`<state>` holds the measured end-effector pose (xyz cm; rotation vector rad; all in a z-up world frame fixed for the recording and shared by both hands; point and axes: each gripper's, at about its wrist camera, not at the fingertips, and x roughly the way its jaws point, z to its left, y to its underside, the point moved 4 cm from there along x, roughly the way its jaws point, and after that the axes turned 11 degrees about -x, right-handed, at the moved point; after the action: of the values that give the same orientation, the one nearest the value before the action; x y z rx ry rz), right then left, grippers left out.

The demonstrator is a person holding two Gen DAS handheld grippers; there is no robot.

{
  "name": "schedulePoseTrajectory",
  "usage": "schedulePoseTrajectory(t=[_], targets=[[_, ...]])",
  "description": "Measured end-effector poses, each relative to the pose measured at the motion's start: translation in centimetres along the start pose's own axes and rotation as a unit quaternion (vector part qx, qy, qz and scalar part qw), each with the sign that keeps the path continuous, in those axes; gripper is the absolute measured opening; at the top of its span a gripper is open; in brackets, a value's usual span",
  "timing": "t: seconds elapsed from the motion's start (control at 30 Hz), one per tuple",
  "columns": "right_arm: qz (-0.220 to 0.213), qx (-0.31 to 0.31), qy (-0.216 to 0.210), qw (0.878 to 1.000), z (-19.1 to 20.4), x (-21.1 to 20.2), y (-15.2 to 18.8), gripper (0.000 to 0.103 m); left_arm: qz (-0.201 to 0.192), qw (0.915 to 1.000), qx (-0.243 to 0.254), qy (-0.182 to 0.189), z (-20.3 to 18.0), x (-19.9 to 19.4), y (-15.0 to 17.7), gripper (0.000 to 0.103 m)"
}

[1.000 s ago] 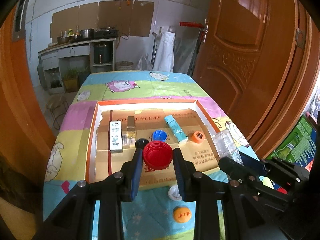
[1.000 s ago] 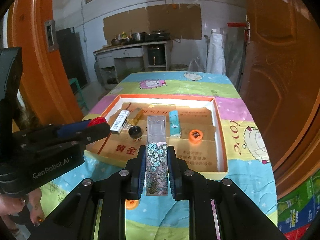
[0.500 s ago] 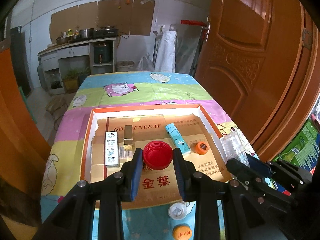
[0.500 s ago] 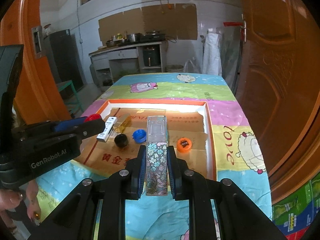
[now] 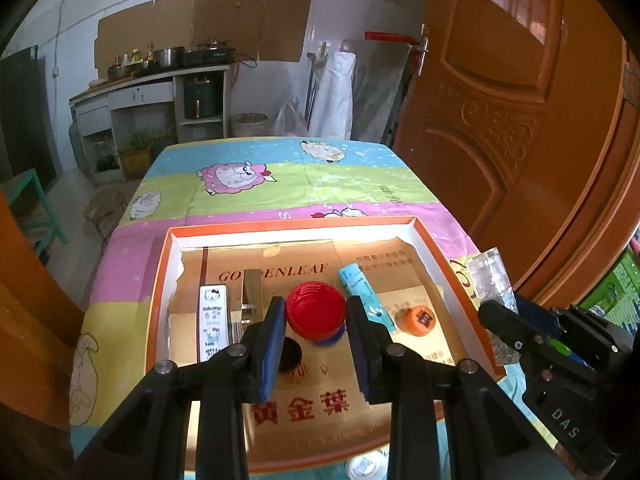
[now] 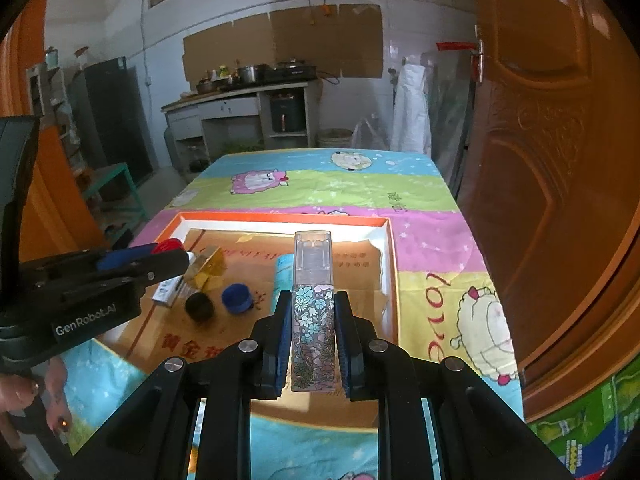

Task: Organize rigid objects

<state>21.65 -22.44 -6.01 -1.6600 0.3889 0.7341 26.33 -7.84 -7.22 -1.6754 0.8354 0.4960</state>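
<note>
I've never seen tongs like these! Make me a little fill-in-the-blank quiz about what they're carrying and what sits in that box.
1. The left tongs grip a round ____ cap.
2. The right tongs grip a flowered bottle whose top end is ____.
3. The long white box lies inside the tray with the ____ rim.
4. The blue cap lies right beside a ____ cap.

Missing words: red; clear; orange; black

tray on table, carton left, cap right inside

Daylit, sharp fisheye views with dark, curved corners.
</note>
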Motion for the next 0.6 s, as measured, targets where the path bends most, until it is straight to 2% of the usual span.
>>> schedulePoseTrajectory(t=[0.6], targets=[[0.036,-0.014,-0.015,0.999,-1.5,6.1,-3.1,0.02,0.035,0.9992,-0.019,0.006,0.5,4.8,-3.6,0.031]])
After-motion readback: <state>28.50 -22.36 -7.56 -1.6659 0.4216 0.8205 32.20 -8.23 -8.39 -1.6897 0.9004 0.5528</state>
